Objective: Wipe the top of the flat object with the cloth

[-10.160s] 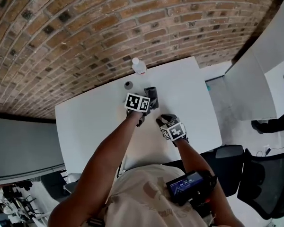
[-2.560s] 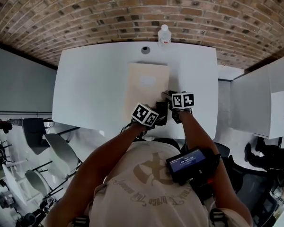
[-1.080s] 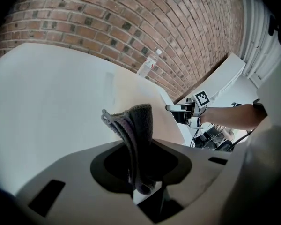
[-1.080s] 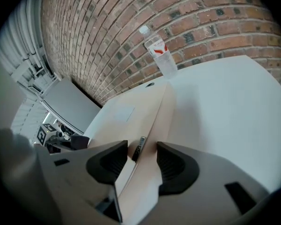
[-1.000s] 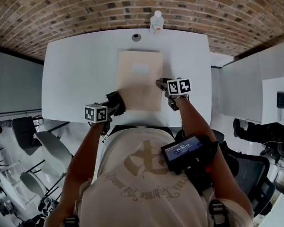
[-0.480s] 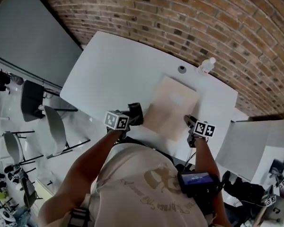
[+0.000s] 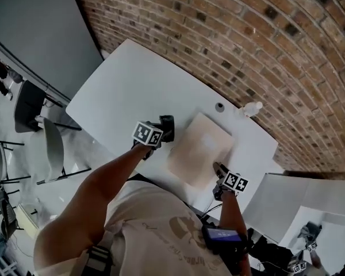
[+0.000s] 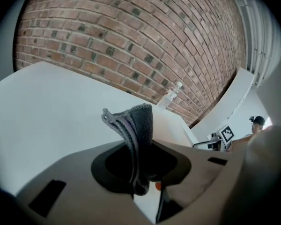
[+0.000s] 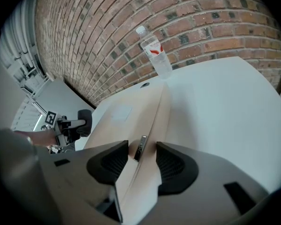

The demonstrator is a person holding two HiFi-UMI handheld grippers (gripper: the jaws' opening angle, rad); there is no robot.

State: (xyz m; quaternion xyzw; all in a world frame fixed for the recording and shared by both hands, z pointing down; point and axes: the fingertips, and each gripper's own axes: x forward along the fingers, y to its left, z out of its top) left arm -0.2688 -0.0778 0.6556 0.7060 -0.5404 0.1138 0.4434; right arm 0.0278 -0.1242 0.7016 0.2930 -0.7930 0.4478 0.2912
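Grey cloth (image 8: 136, 137) in L tongs (image 8: 141, 165); R tongs (image 9: 142, 154) grip board (image 9: 124, 114) (near edge).

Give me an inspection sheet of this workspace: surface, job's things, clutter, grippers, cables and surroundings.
Surface: white table, standing against the wall.
Job's things: tan board lying flat on the table; dark cloth held off the board's left side.
Clutter: water bottle and a small dark round thing beyond the board's far edge.
Grippers: left gripper, jaws shut on the cloth; right gripper, jaws on the board's near right edge.
Cables: nothing seen.
Surroundings: brick wall; chairs on the left.
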